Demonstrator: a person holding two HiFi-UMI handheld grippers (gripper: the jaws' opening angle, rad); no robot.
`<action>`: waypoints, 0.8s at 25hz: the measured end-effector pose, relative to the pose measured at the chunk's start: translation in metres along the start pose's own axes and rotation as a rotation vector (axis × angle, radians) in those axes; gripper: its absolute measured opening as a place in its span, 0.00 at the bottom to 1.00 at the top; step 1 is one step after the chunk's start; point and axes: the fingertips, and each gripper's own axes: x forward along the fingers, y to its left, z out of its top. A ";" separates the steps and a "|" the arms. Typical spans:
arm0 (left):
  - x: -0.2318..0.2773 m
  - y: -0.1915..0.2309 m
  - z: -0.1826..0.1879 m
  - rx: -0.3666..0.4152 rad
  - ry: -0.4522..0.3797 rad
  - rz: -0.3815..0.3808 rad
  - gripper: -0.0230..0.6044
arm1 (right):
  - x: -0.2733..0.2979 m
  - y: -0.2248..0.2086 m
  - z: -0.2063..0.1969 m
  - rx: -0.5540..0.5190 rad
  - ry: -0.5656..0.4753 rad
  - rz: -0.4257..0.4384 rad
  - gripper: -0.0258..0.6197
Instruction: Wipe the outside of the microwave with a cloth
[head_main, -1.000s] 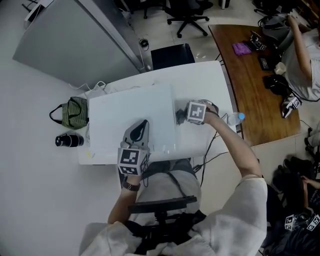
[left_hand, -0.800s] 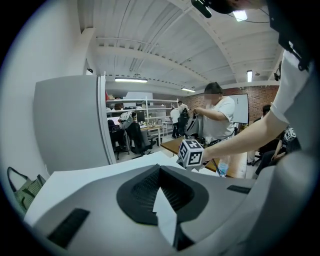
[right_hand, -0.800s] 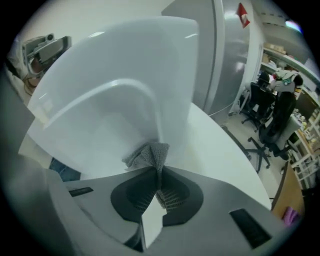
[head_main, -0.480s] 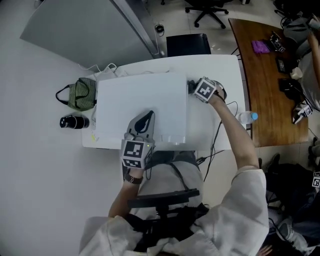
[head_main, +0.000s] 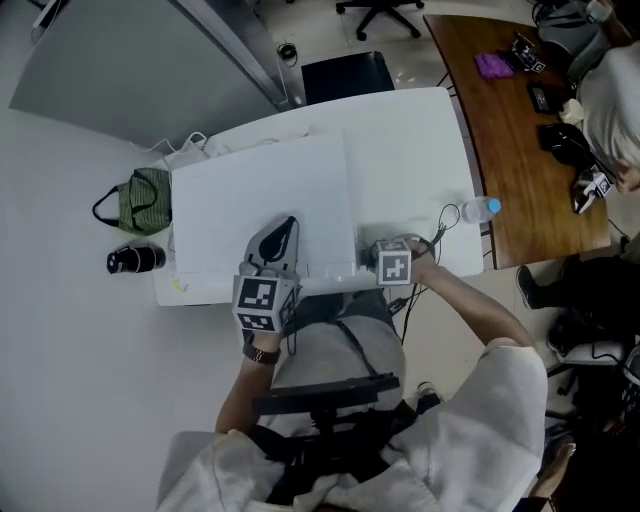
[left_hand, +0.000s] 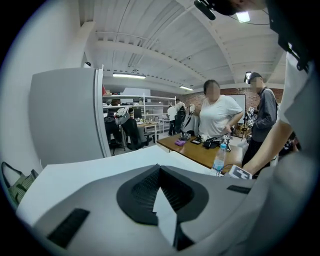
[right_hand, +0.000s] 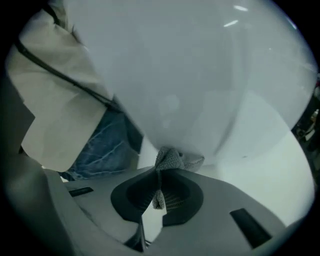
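The white microwave (head_main: 260, 195) stands on a white table (head_main: 420, 150); from above I see its flat top. My left gripper (head_main: 285, 226) lies on that top near the front edge, shut with nothing in it; in the left gripper view its jaws (left_hand: 159, 170) meet over the white top (left_hand: 75, 172). My right gripper (head_main: 366, 262) is at the microwave's front right corner, shut on a grey knitted cloth (right_hand: 168, 159). The cloth is pressed against the microwave's white wall (right_hand: 190, 75). In the head view the cloth is hidden.
A green bag (head_main: 145, 200) and a black cylinder (head_main: 132, 260) lie left of the table. A water bottle (head_main: 478, 210) and cables (head_main: 428, 245) sit at the table's right edge. A brown desk (head_main: 520, 130) and people stand to the right.
My right gripper has come back along the microwave's right side, from its far part to the front right corner. The left gripper has stayed on the top.
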 end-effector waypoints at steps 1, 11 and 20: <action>0.002 -0.003 -0.001 0.001 0.003 -0.006 0.08 | 0.005 0.024 -0.004 -0.022 0.016 0.061 0.07; 0.001 -0.023 0.002 0.023 0.003 -0.006 0.08 | -0.033 -0.103 -0.021 0.052 0.062 -0.161 0.07; -0.020 -0.021 -0.001 0.007 0.066 0.043 0.08 | -0.123 -0.283 0.022 0.538 -0.375 -0.597 0.07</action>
